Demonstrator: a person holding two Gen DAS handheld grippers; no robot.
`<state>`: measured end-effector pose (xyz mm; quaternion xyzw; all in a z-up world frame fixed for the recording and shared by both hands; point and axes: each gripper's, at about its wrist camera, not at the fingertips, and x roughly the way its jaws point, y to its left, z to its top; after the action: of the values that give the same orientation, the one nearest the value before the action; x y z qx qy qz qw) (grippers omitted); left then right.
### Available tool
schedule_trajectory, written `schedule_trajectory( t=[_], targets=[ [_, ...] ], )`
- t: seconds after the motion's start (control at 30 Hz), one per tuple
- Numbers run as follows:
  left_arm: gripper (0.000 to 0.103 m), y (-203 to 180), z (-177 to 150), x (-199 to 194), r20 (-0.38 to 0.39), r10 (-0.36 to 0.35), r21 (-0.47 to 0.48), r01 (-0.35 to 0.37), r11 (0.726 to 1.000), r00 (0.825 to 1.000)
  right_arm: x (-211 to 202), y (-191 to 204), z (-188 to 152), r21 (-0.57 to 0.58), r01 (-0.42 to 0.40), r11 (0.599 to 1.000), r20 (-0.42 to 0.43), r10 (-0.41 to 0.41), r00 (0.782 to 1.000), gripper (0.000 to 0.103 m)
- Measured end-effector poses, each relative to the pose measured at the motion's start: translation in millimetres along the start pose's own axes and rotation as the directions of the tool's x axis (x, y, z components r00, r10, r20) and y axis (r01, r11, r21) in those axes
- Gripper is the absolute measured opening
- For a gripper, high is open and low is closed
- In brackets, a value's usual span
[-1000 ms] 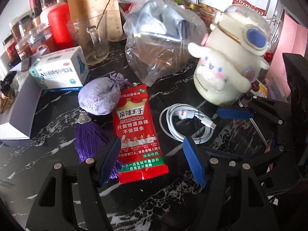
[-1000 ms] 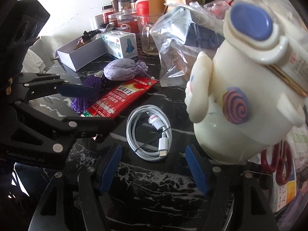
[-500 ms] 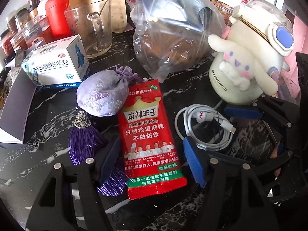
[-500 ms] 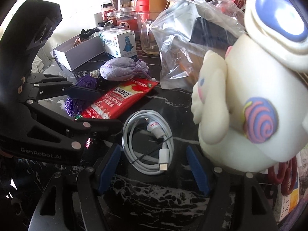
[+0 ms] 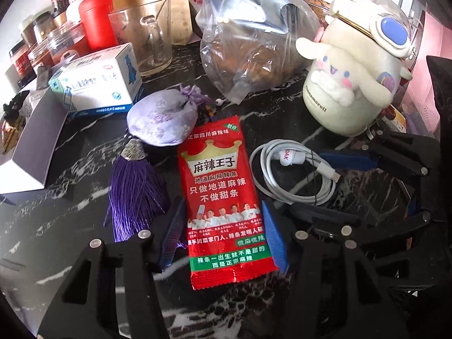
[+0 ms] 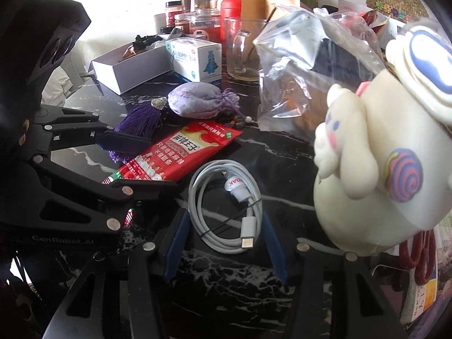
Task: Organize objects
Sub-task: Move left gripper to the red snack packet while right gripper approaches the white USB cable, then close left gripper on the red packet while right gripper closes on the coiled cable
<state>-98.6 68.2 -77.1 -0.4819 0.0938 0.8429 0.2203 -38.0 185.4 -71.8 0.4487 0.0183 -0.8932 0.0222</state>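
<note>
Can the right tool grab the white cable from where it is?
Probably yes: the right tool is closing with the white cable between its fingers, and nothing covers the cable.

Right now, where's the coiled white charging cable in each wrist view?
Left wrist: coiled white cable right of centre, beside the red snack packet.
Right wrist: cable low centre, between the right gripper fingers.
Shared landmark: the cream cartoon-dog jar.

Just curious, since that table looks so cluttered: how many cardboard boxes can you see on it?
2. A white-and-blue medicine box stands beside the glass mug; an open white box sits next to it near the table's edge. More may be hidden in the clutter behind.
</note>
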Motion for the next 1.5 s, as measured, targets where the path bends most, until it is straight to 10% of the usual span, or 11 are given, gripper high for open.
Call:
schedule_trajectory(
  t=[0.63, 1.13, 1.5],
  targets=[
    [0.052, 14, -84, -63, -0.043, 0.085, -0.157, -0.091, 0.983, 0.995, -19, 59, -21, -0.126, -0.137, 0.983, -0.024, 0.135, 0.99, 0.053],
    [0.052, 62, -152, -102, -0.052, 0.19, -0.347, -0.196, 0.917, 0.98, -20, 121, -21, -0.25, -0.194, 0.949, -0.05, 0.187, 0.981, 0.054],
    [0.069, 62, -154, -99, -0.04, 0.227, -0.338, -0.227, 0.913, 0.973, -17, 126, -22, -0.249, -0.192, 0.949, -0.04, 0.188, 0.981, 0.075]
  ],
)
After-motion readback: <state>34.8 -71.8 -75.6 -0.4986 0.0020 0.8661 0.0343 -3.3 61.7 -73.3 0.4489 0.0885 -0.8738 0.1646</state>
